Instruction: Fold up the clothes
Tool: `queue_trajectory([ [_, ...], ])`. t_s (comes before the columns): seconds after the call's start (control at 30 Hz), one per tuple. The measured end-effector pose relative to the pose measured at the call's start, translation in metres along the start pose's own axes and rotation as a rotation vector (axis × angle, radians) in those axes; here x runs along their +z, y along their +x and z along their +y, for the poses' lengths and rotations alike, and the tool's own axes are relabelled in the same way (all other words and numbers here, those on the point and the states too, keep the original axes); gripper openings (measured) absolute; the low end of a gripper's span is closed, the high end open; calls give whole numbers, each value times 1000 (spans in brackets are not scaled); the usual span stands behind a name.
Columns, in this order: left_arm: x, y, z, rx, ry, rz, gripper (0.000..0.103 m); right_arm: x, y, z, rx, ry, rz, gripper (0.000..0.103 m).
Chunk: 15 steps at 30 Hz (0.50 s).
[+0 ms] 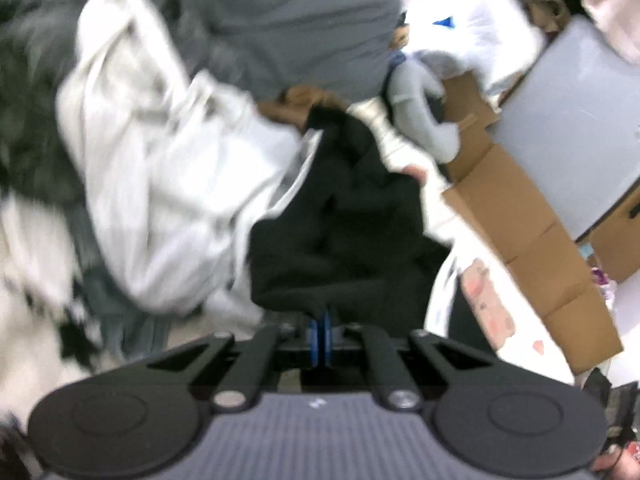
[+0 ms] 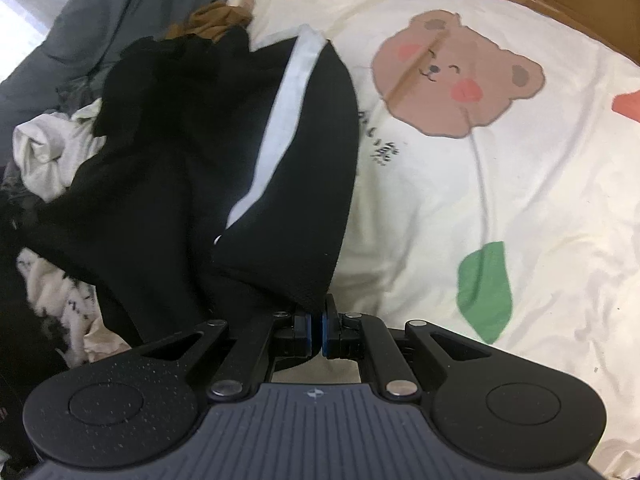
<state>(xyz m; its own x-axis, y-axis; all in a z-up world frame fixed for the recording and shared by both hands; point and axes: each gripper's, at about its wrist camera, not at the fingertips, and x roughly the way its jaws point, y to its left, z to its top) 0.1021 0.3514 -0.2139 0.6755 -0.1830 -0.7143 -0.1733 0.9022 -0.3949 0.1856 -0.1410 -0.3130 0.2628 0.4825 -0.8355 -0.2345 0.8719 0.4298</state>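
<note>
Hand-held gripper L (image 1: pixel 322 326) & R (image 2: pixel 316 322) pinch black garment (image 2: pixel 192 168); cardboard box (image 1: pixel 520 216) contents unclear.

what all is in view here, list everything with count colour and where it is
black garment: one, black with a white stripe, bunched on the sheet, gripped by both grippers
bed sheet: one, cream with a bear and leaf print, under the garment
white clothes: a heap, count unclear, off-white, left of the black garment
brown cloth: one, tan, at the far end of the black garment
grey cover: one, dark grey, behind the clothes
cardboard boxes: at least two, brown, on the right in the left wrist view
other person: one, white top, grey sleeve, at the boxes
left gripper: one, black with blue pads, shut on the black garment
right gripper: one, black with blue pads, shut on the black garment's edge
</note>
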Motion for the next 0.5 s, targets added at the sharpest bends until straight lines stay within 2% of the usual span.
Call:
queue_trajectory([
  [0.23,42,-39,-22,14,-8,-90,3,7,-14,35,62,-74,-18,2],
  [0.5,77,-89,-25,49,-20,-179,3,19,-39,91,164,-190,-34,2],
])
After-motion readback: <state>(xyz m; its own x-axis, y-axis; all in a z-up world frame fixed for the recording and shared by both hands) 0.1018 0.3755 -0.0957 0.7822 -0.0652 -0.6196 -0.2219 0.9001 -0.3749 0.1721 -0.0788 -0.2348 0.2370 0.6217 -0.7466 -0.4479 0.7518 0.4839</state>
